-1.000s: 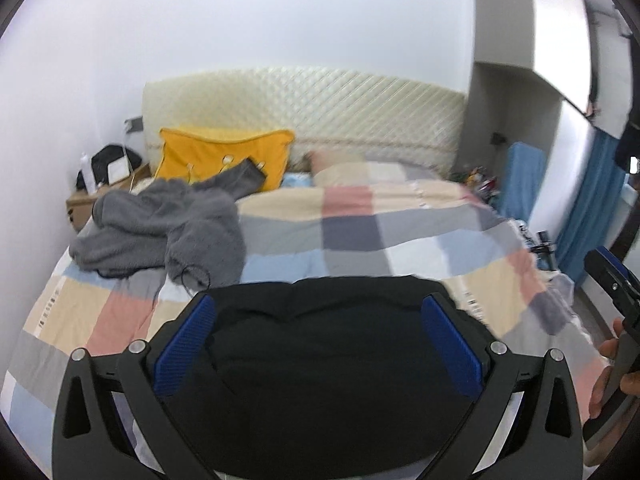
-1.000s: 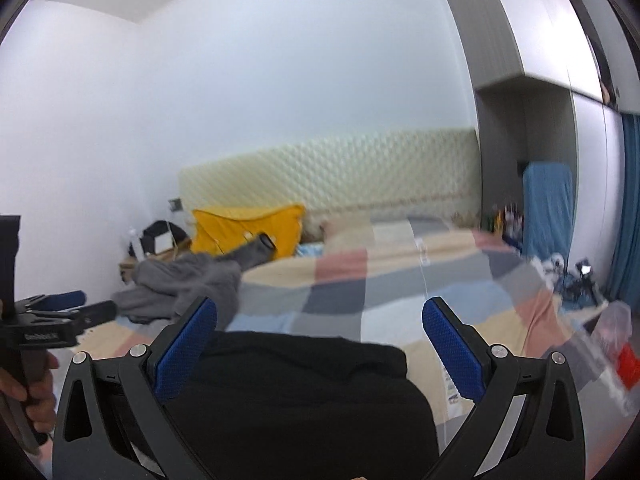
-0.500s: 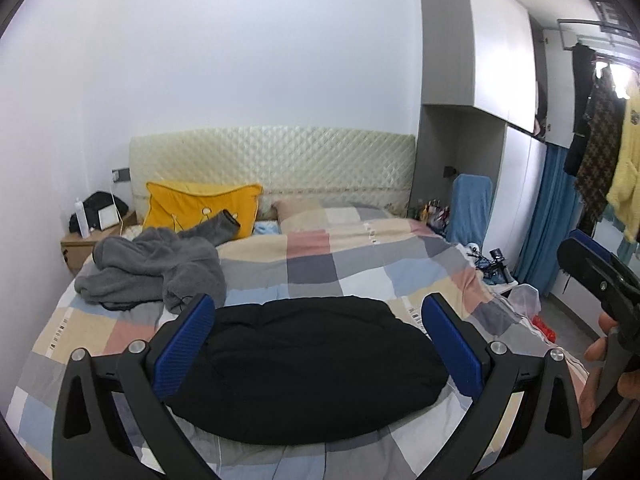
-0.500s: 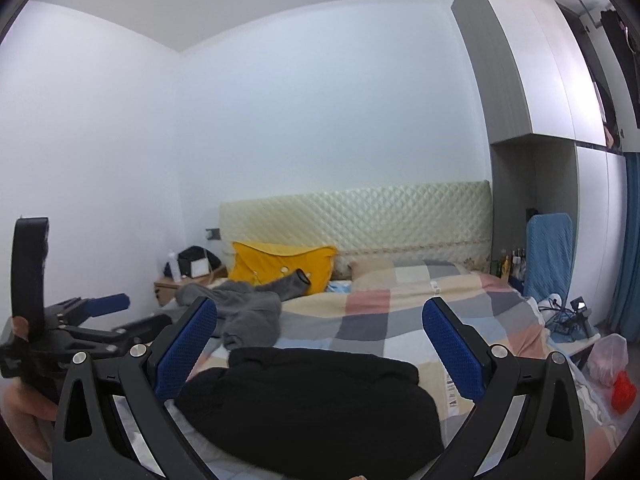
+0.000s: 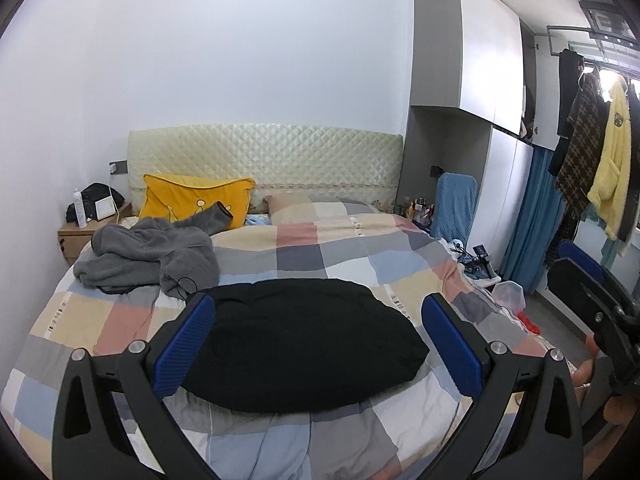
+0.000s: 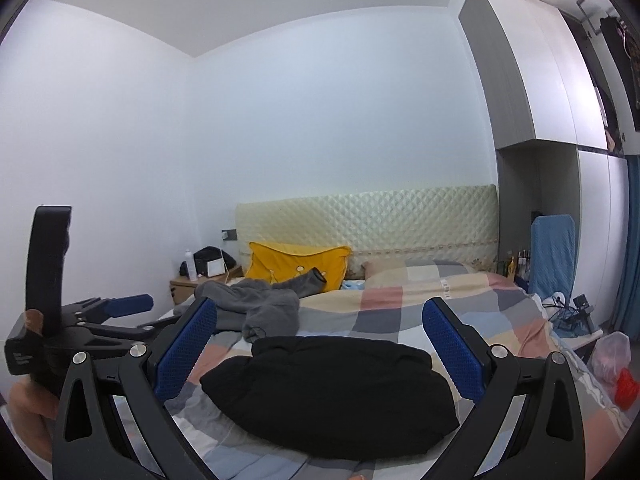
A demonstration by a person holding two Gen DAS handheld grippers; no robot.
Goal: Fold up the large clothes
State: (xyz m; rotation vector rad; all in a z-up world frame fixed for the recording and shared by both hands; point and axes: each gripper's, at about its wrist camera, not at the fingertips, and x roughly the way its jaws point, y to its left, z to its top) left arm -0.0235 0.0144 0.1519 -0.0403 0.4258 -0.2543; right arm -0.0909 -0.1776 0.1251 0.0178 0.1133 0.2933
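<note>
On the bed lay one black garment (image 5: 304, 344), one grey garment (image 5: 152, 260) at ten o'clock, one yellow pillow (image 5: 196, 198), one checked pillow (image 5: 304, 204).

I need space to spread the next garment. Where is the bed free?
Free: the checked quilt between the folded black garment and the pillows, toward the right edge. Crowded: far left, with the crumpled grey fleece and yellow cushion.

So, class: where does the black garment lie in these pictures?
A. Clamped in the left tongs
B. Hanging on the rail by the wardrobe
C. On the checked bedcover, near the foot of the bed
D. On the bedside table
C: the black garment lies in a compact bundle on the checked bedcover, with both tongs open and clear of it.
</note>
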